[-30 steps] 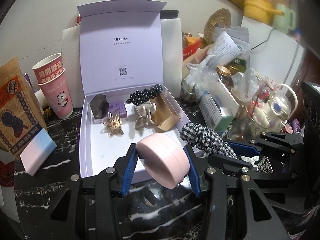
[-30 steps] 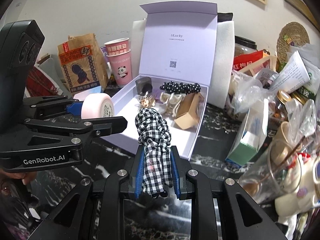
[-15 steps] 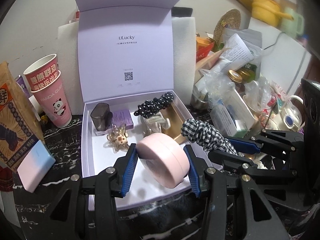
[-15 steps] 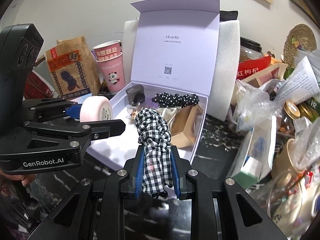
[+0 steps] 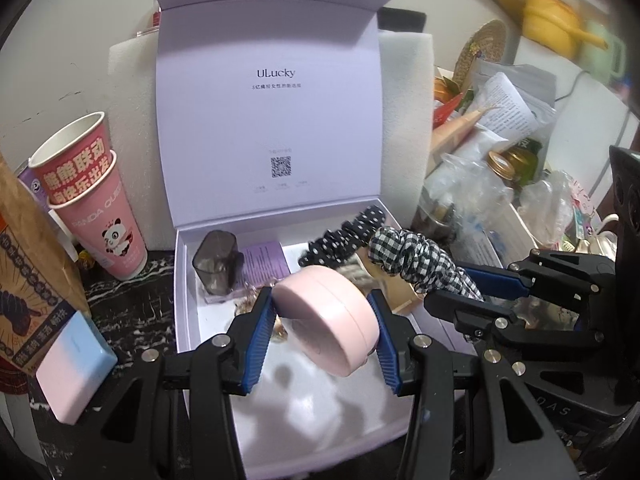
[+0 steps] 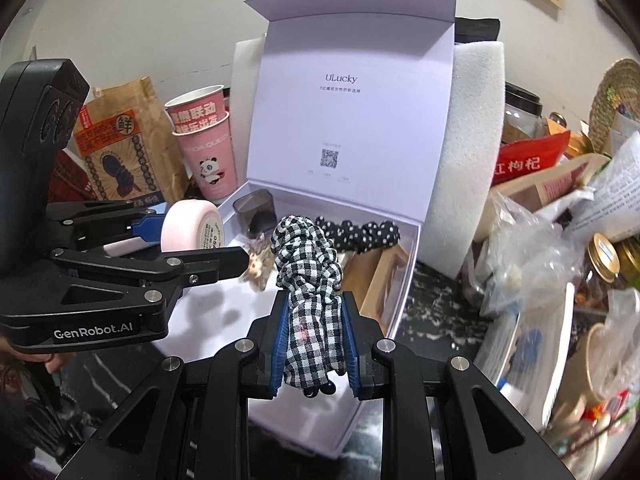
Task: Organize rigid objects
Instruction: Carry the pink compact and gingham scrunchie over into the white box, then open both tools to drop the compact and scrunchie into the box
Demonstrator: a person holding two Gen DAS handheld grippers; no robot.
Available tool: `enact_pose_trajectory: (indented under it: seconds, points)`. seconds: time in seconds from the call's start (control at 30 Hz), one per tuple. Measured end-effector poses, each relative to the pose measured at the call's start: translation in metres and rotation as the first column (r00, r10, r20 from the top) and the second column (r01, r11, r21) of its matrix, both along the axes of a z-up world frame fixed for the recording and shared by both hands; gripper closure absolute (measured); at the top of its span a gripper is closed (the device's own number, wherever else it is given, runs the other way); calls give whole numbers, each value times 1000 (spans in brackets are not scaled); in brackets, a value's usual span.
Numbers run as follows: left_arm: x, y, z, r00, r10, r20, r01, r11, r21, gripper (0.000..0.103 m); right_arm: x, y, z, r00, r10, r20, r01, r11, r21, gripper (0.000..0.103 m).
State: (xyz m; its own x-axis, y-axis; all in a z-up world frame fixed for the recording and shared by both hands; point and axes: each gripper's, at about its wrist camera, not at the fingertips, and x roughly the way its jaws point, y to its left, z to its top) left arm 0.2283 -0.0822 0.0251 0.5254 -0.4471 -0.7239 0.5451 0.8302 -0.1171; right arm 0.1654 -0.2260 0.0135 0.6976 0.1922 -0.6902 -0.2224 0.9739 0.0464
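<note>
Ahead of both tongs the lilac gift box (image 5: 182, 300) stands open, its lid (image 5: 268, 112) upright, with a smoky grey cup (image 5: 216, 262) and a black dotted scrunchie (image 5: 344, 236) lying at its far end. The left gripper (image 5: 322, 322) pinches a round pink case (image 5: 326, 324) between its blue pads above the box floor. Just beside it, the right gripper (image 6: 314, 338) is pressed onto a checked scrunchie (image 6: 308, 280) over the box's right side.
</note>
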Motion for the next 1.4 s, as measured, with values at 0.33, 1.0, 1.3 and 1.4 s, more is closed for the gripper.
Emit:
enact_pose_trajectory:
  seconds: [0.33,1.0,1.3,1.4]
  points:
    - [39,-1,0,1000,15,24,-16,1000,23,57,41,-6,6,1000,2,2,-2,1000,-11,79]
    - [99,-13,-25,999,42,10,-43,988,149,57,94,-5,-13,998,-20,-55,17,999,-43,79]
    - [113,-29,-38,999,34,-33,-27,981,192,57,104,0,-22,997,-22,-77,18,998,-52,79]
    - [115,-35,-39,999,40,-34,-33,980,195,57,105,2,-23,997,-21,-75,16,998,-61,78]
